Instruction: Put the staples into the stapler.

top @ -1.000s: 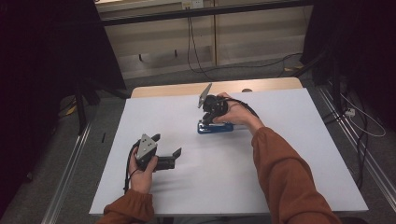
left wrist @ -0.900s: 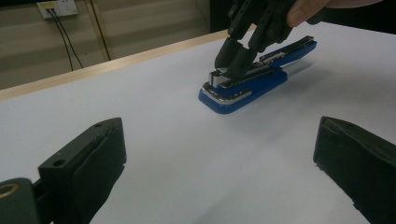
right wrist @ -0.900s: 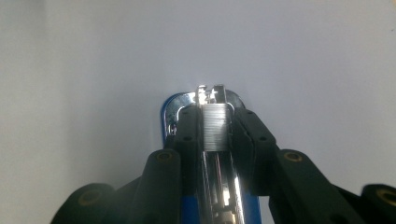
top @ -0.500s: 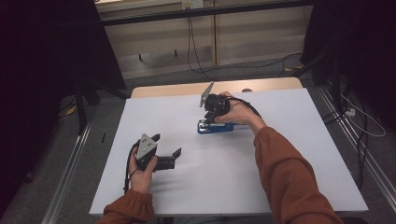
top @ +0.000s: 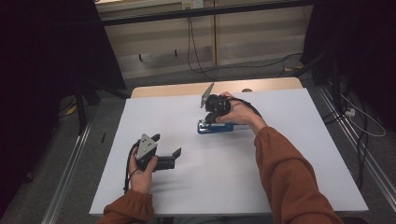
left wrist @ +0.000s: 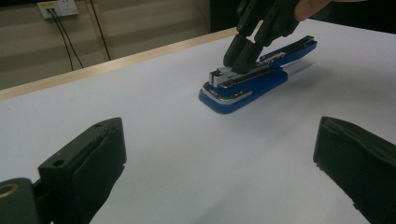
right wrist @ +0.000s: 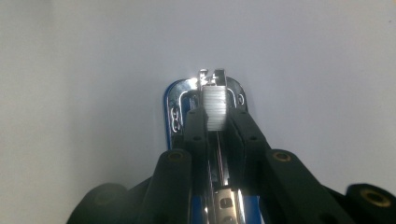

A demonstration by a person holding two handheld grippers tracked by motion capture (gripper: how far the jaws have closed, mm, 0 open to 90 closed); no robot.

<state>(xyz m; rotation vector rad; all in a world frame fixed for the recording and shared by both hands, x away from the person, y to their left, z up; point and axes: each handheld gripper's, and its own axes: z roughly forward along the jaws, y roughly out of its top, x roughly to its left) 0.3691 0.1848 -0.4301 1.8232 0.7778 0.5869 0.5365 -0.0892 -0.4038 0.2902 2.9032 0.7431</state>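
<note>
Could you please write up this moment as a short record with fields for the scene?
surface: white table
object: blue stapler, lying flat with its staple channel exposed
staples: silver strip in the channel
right gripper: pointing down, jaws just closing on the staple strip
left gripper: jaws wide open, nothing between them, resting apart from the stapler

White sheet [top: 280,186] on wood table [top: 177,88]; wall socket [left wrist: 58,7], cables [top: 189,42] behind.
</note>
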